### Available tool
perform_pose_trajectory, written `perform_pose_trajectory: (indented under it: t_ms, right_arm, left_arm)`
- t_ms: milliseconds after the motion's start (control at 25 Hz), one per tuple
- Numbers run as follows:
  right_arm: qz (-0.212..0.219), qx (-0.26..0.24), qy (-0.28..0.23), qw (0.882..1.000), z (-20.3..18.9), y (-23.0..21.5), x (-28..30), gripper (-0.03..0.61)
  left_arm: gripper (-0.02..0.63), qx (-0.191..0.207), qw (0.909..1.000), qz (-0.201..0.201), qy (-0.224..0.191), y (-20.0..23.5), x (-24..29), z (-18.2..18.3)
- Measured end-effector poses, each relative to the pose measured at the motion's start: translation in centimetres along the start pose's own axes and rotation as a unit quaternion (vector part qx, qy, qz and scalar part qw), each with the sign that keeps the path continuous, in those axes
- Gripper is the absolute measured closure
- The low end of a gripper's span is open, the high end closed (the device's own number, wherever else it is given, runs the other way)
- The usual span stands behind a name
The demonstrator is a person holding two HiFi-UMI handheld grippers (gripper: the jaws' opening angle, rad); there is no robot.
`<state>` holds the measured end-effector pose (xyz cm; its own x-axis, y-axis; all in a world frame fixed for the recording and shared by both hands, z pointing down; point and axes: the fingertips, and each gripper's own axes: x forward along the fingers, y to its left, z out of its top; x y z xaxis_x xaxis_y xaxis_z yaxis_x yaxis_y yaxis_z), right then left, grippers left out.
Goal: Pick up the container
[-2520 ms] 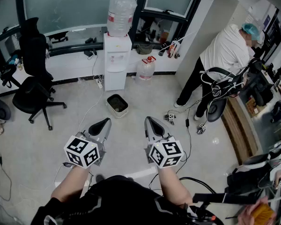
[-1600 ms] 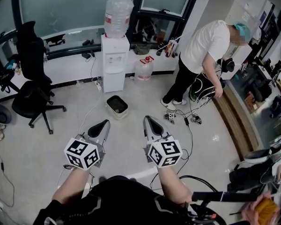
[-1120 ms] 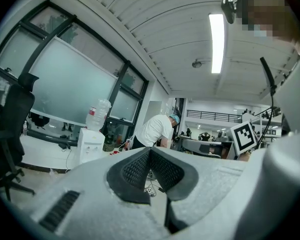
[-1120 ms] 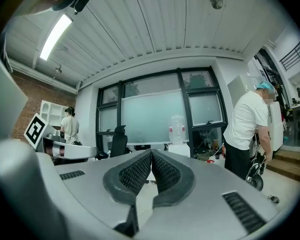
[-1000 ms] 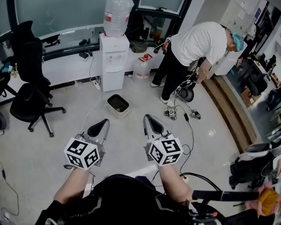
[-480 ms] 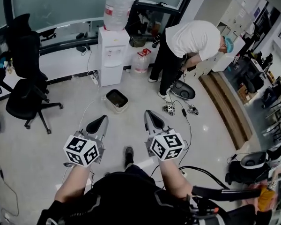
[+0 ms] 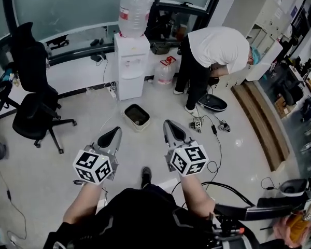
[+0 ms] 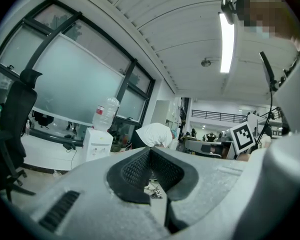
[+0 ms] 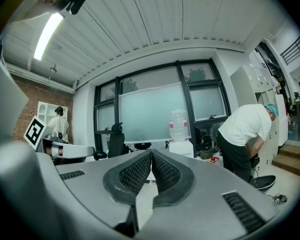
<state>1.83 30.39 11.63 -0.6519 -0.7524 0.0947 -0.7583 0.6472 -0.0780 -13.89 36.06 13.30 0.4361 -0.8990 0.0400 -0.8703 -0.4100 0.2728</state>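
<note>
— What was off to your left?
— A black chair [image 7: 33,102] stood on the pale floor [image 7: 67,139], close to the window wall.
— And your left gripper?
— I held my left gripper [image 7: 113,134] out in front of me, up in the air above the floor, tip pointing away. In its own view its fingers [image 8: 135,171] were pressed fully together, the ribbed pads meeting at the tip, and they had hold of nothing.
— Where was the container?
— The container [image 7: 137,116], a small pale tub with a dark inside, sat on the floor ahead of me. In the head view it lay between the two gripper tips but farther off, well apart from both. Behind it stood a white dispenser [image 7: 132,66] with a big clear bottle [image 7: 135,9] on top, and a smaller jug [image 7: 166,70] sat on the floor just right of the dispenser. My shoe [image 7: 145,175] showed on the floor below, between my arms.
— The right gripper?
— My right gripper [image 7: 172,129] was level with the left one, likewise in the air. Its fingers [image 9: 166,176] were closed tight as well, gripping nothing.
— And further right?
— A person [image 7: 215,45] in a white top was bent over, with cables [image 7: 212,134] and small gear lying on the floor near their feet.
</note>
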Motion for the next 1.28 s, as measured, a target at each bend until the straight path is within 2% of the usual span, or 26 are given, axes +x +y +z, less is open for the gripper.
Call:
perform_pose_trajectory:
  t_ms: [480, 880, 1000, 1280]
  right_arm:
    - [0.016, 0.027, 0.015, 0.999, -0.4, -11.8, 7.1, 0.571]
    - [0.047, 0.043, 0.024, 0.998, -1.2, -21.2, 10.0, 0.571]
    - [0.039, 0.049, 0.023, 0.998, -1.5, -24.0, 10.6, 0.571]
    - [0.042, 0.057, 0.021, 0.997, -2.0, -25.5, 13.6, 0.569]
  left_arm:
    - [0.605, -0.002, 0.9996, 0.006, 0.026, 1.8, 14.4, 0.6]
    - [0.604, 0.008, 0.9962, 0.021, 0.084, 2.2, 24.4, -1.8]
    - [0.604, 0.006, 0.9952, 0.016, 0.097, 1.9, 26.2, -2.3]
    - [0.606, 0.023, 0.9937, 0.012, 0.109, 3.1, 29.7, -1.9]
